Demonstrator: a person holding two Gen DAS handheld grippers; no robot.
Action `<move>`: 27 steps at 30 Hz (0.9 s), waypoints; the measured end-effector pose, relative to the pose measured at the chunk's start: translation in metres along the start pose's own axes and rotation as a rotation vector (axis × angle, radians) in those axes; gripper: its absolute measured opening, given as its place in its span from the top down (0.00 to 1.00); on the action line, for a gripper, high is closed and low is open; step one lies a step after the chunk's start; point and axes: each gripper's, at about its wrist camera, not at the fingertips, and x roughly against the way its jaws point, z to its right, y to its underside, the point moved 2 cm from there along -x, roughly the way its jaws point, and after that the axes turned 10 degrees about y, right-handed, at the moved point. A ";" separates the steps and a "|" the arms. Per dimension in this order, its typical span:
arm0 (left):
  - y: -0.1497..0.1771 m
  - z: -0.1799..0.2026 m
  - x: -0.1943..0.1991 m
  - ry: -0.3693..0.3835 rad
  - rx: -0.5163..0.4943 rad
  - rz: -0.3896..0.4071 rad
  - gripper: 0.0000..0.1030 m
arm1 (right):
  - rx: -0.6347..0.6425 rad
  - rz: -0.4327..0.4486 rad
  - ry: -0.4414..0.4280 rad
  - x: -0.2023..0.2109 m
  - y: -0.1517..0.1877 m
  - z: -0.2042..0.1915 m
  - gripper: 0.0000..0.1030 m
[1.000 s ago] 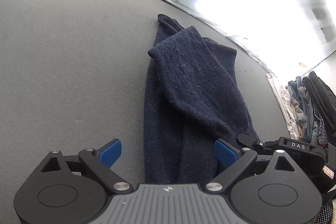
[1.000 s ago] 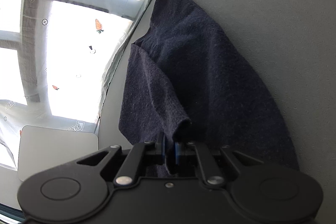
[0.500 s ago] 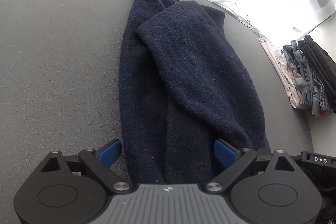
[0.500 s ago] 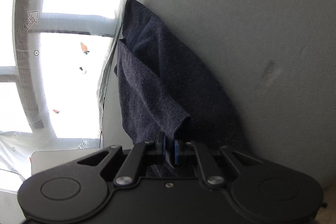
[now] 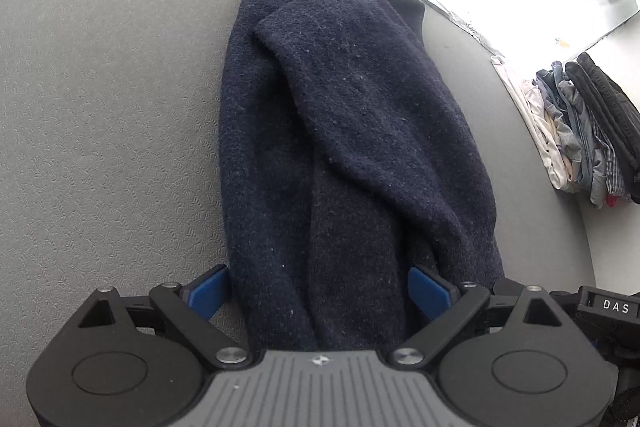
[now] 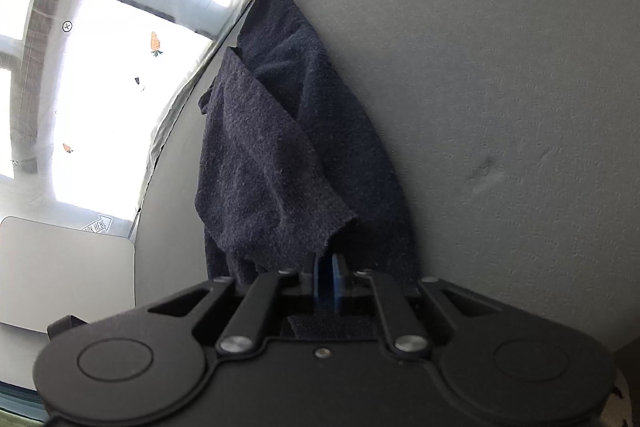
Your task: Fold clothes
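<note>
A dark navy knit garment (image 5: pixel 352 147) is laid lengthwise on the grey textured table (image 5: pixel 100 107), bunched into a long narrow shape with one flap folded over the top on the right side. Its far end reaches almost to the table's back edge, where the bright plastic sheeting (image 6: pixel 100 87) with little carrot prints is seen.

The left gripper (image 5: pixel 318 291) is held low and pretty much level over the near end of the garment, pointed straight along its length. Its blue fingers (image 5: pixel 208 293) are spread wide, one on each side of the cloth, so nothing is gripped there. The left finger is seen just beside the fabric edge; the right one is partly tucked under a fold.

The right gripper (image 6: pixel 328 281) is seen tilted, with the table running up the right side of its view. Its blue pads (image 6: pixel 339 277) are pulled in narrow with only a slim gap visible, and a corner of the garment (image 6: pixel 280 167) is draped right over the tips. Whether cloth is actually pinched between them can't be told, since the pads are half hidden by the fabric.

A pile of other clothes (image 5: pixel 580 131) is stacked well off to the right by the table edge. A pale flat panel (image 6: pixel 60 275) is seen at lower left in the right wrist view.
</note>
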 end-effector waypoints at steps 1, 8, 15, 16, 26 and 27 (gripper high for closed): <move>0.000 -0.001 0.001 0.002 0.003 -0.004 0.08 | 0.010 0.007 0.002 0.003 -0.003 0.001 0.66; 0.010 0.001 0.007 -0.038 -0.058 -0.014 0.10 | 0.091 0.041 0.027 0.012 -0.026 0.013 0.47; 0.011 -0.007 0.011 0.039 0.029 0.006 0.20 | 0.020 -0.072 -0.094 -0.026 -0.037 0.033 0.42; 0.012 -0.010 0.011 0.062 0.053 0.010 0.20 | 0.015 -0.076 -0.104 -0.030 -0.037 0.034 0.39; 0.024 -0.023 0.018 0.200 0.175 0.063 0.23 | -0.086 -0.134 -0.246 -0.048 -0.054 0.046 0.33; 0.025 -0.023 0.019 0.206 0.174 0.068 0.23 | -0.083 -0.139 -0.255 -0.049 -0.055 0.045 0.32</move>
